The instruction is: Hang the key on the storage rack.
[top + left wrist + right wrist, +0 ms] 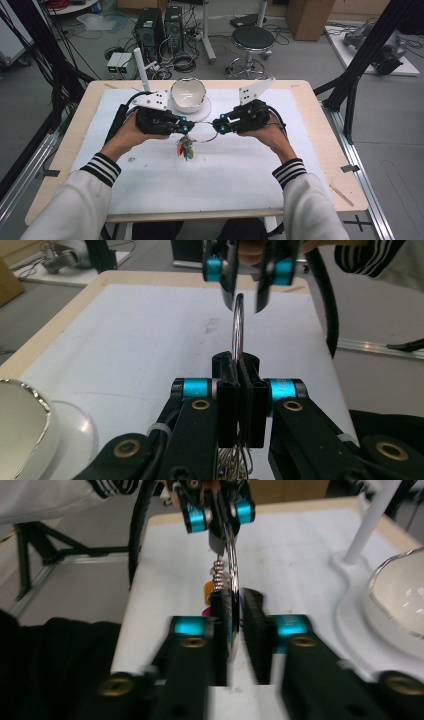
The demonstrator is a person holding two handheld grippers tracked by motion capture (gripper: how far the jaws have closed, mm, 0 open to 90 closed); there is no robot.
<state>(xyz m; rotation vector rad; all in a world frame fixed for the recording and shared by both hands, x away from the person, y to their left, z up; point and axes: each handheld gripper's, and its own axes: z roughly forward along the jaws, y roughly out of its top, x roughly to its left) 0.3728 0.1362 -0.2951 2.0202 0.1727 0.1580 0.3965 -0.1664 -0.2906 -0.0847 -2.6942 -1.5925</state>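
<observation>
Left gripper (pixel 239 390) clamps the wire ring (pixel 238 325) edge-on above the tabletop (pixel 225 170), steadying it so the right gripper (pixel 235 625), jaws apart, can close on its far side.

A light wooden table (pixel 320 125) topped with a white rectangular mat (pixel 240 170) stands on a grey floor (pixel 395 130). Beyond its far edge sit a round black-cushioned stool on a chrome base (pixel 252 42), two black computer towers (pixel 159 30) amid tangled cables, and a small white box with green lights (pixel 119 64). A brown cardboard box (pixel 310 17) stands far right. Black metal frame struts (pixel 367 52) flank both sides.
</observation>
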